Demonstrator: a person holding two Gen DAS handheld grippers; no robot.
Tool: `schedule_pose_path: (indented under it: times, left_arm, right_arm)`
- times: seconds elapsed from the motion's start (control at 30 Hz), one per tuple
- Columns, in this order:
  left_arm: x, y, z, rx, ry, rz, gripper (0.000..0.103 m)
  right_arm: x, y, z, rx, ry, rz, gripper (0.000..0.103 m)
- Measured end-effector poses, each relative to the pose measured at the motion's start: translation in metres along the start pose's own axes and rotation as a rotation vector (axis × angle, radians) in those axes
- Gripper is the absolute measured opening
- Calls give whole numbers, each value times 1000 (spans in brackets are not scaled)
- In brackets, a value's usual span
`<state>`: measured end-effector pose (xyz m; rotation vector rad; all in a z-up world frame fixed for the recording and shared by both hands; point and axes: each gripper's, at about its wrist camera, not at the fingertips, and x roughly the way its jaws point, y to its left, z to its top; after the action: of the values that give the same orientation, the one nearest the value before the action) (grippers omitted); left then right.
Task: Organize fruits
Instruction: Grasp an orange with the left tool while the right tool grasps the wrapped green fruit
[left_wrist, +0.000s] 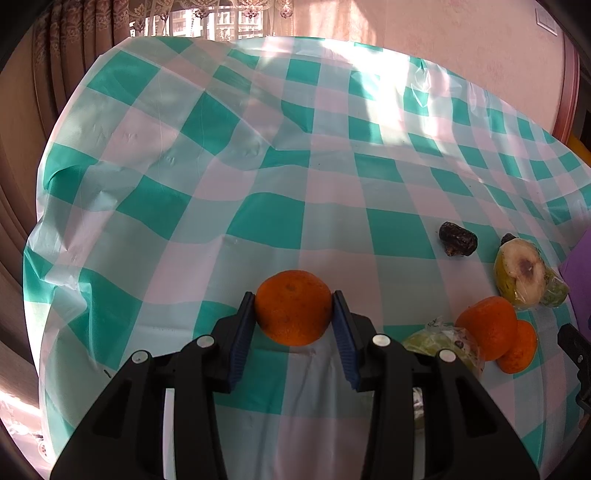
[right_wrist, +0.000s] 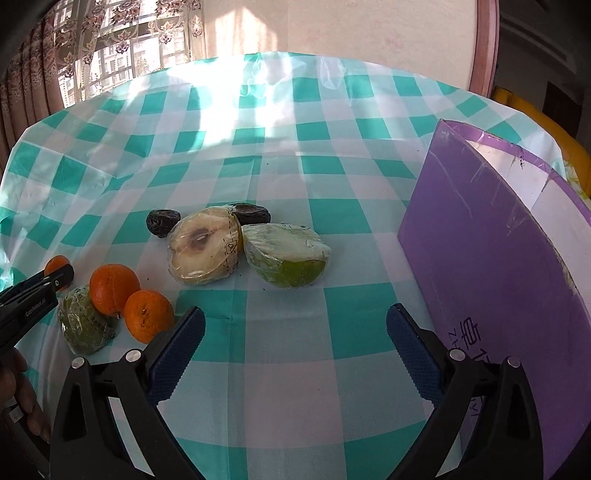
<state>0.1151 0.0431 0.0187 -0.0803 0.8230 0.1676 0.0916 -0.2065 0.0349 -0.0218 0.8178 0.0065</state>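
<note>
Left hand-held gripper (left_wrist: 293, 312) was clamped on an orange (left_wrist: 293, 307) just above the checked table (left_wrist: 258, 218), while the right hand-held gripper (right_wrist: 295, 332) hung with its jaws wide apart beside a purple box (right_wrist: 495, 258). Ahead of it lay two wrapped pear halves (right_wrist: 203, 251), touching, then two oranges (right_wrist: 114, 284) against a wrapped green fruit (right_wrist: 85, 325), and two dark dates (right_wrist: 162, 223).

The purple box (right_wrist: 498, 258) runs off the right wrist view's edge.
</note>
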Motion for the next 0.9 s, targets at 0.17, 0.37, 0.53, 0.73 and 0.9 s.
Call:
schedule_pose_path:
  times: [0.17, 0.37, 0.53, 0.73, 0.9]
  left_arm:
    - [-1, 0, 0, -3, 0, -3, 41]
    - [-1, 0, 0, -4, -1, -2, 41]
    - [-1, 1, 0, -5, -1, -4, 41]
    - [-2, 0, 0, -9, -2, -8, 41]
    - [-1, 1, 0, -9, -2, -8, 41]
  right_arm:
    - [22, -3, 15, -3, 47, 21, 85]
    - [32, -5, 26, -13, 54, 42, 85]
    - [42, -7, 34, -29, 78, 36, 78]
    - [48, -7, 36, -22, 82, 84, 74]
    - [53, -13, 36, 24, 96, 152, 70]
